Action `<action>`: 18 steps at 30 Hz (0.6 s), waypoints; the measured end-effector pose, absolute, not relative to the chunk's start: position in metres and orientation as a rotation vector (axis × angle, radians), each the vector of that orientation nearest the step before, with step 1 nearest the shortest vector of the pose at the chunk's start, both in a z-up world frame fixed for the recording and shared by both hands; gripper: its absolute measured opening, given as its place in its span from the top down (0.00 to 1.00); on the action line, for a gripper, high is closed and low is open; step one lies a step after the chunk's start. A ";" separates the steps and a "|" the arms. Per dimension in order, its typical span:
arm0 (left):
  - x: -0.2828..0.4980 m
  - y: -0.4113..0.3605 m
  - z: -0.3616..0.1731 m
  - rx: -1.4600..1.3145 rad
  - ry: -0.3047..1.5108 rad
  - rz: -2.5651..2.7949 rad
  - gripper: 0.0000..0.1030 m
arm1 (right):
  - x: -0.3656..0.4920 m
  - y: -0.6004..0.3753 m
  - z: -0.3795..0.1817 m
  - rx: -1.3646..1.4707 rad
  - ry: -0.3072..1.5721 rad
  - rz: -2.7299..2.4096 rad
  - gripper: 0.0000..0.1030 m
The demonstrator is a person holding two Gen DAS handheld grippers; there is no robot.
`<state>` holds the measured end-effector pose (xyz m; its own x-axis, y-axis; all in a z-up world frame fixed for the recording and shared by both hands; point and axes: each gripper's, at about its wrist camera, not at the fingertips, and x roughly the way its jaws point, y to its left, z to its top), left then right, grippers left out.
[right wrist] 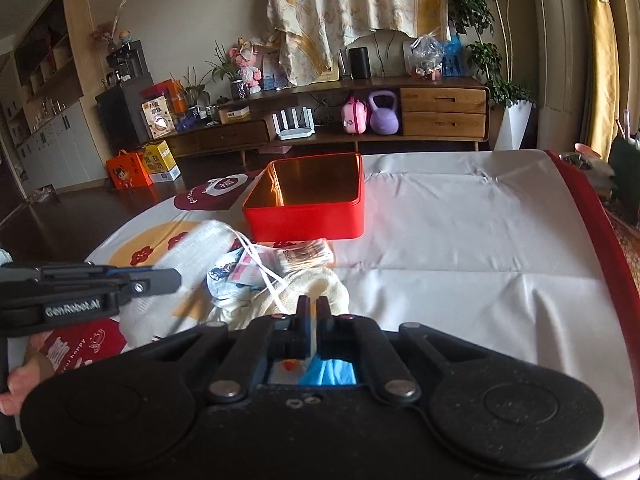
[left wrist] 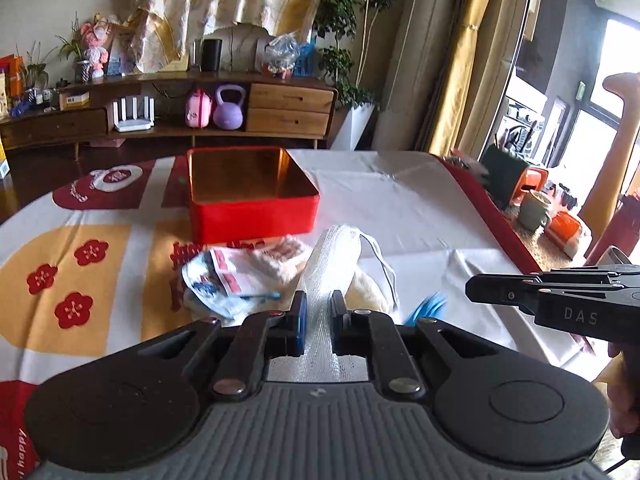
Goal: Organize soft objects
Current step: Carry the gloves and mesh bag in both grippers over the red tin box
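Observation:
My left gripper (left wrist: 319, 306) is shut on a white face mask (left wrist: 332, 256) and holds it up over a small heap of soft things; the mask also shows in the right wrist view (right wrist: 200, 244). The heap holds a packet with red print (left wrist: 236, 272), a pack of cotton swabs (right wrist: 304, 258) and a cream cloth (right wrist: 316, 286). My right gripper (right wrist: 311, 306) is shut on a thin white strap of the mask (right wrist: 264, 270), with something blue (right wrist: 332, 372) under it. An open red tin box (left wrist: 252, 196) stands empty behind the heap.
The table (right wrist: 460, 240) has a white and patterned cloth with a red edge at the right. A wooden sideboard (right wrist: 360, 120) with a purple kettlebell stands across the room. Mugs and orange items (left wrist: 536, 204) sit on a lower surface to the right.

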<state>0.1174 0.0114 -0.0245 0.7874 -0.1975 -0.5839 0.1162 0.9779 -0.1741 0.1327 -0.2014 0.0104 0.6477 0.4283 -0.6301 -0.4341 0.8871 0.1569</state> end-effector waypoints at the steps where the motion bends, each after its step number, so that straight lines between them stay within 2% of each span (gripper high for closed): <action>1: 0.118 0.013 -0.023 -0.135 0.638 -0.166 0.89 | 0.134 -0.202 0.008 -0.012 0.724 0.503 0.87; 2: 0.119 0.015 -0.022 -0.143 0.637 -0.163 0.89 | 0.133 -0.203 0.005 -0.013 0.727 0.506 0.77; 3: 0.118 0.017 -0.023 -0.152 0.637 -0.161 0.89 | 0.133 -0.204 0.000 -0.018 0.734 0.501 0.74; 6: 0.116 0.019 -0.027 -0.165 0.649 -0.162 0.89 | 0.132 -0.205 -0.018 -0.022 0.767 0.489 0.55; 8: 0.115 0.020 -0.033 -0.176 0.663 -0.163 0.89 | 0.133 -0.206 -0.030 -0.008 0.788 0.473 0.36; 18: 0.113 0.026 -0.049 -0.193 0.700 -0.163 0.89 | 0.161 -0.199 -0.078 0.013 0.897 0.434 0.34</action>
